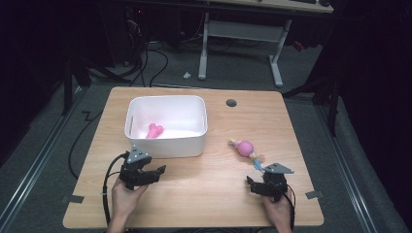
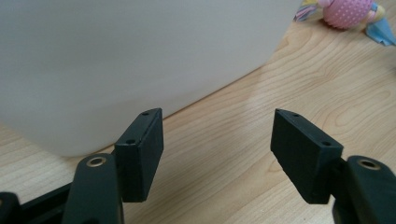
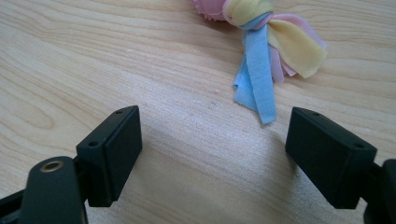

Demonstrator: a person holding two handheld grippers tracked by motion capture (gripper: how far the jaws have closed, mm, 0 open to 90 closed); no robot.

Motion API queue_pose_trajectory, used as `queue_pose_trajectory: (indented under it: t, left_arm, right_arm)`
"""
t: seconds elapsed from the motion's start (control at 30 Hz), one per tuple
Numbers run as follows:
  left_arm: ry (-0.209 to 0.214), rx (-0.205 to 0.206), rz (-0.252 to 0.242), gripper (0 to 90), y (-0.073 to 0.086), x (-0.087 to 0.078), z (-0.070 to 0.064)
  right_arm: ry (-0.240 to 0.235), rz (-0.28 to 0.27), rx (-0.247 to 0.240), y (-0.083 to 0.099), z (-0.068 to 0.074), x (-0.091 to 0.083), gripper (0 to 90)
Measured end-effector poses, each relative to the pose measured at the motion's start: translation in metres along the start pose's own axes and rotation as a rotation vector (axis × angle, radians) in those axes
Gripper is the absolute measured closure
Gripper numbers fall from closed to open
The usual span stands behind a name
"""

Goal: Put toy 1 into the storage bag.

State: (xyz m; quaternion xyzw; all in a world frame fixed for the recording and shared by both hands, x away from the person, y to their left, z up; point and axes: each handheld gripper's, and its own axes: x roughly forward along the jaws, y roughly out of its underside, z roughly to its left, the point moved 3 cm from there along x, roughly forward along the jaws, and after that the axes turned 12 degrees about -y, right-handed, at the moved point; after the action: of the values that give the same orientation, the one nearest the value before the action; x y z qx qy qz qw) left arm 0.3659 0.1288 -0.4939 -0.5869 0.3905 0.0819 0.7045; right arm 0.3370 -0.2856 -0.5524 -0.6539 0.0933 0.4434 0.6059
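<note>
Both grippers are gaping wide and empty: the right gripper (image 1: 259,187) near the ribboned pink ball toy (image 1: 246,147), the left gripper (image 1: 151,173) beside the white tub (image 1: 167,145)

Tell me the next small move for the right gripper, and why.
Probably ease the right gripper forward over the ball toy: its jaws stand open and empty just short of the toy's cloth strips, and a pink toy already lies in the white bin.

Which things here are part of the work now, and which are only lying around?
Part of the work:
- pink ball toy with cloth strips, just ahead of the right gripper
- white bin, beside the left gripper
- pink toy inside the bin

Lying about:
- small white object on the floor
</note>
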Motion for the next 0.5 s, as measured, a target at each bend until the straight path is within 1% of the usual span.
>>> queue_pose_trajectory:
  t: [0.1,0.37,0.5]
  left_arm:
    - [0.006,-0.006,0.004,35.0,0.002,0.003,-0.002]
    - [-0.008,-0.001,0.026,34.9,0.008,0.014,-0.005]
    - [-0.004,-0.013,0.033,34.9,0.011,0.02,-0.008]
  right_arm:
    - [-0.001,0.0,0.002,0.0,0.0,0.0,18.5]
    - [0.0,0.0,0.001,0.0,0.0,0.0,18.5]
    - [-0.001,0.0,0.001,0.0,0.0,0.0,18.5]
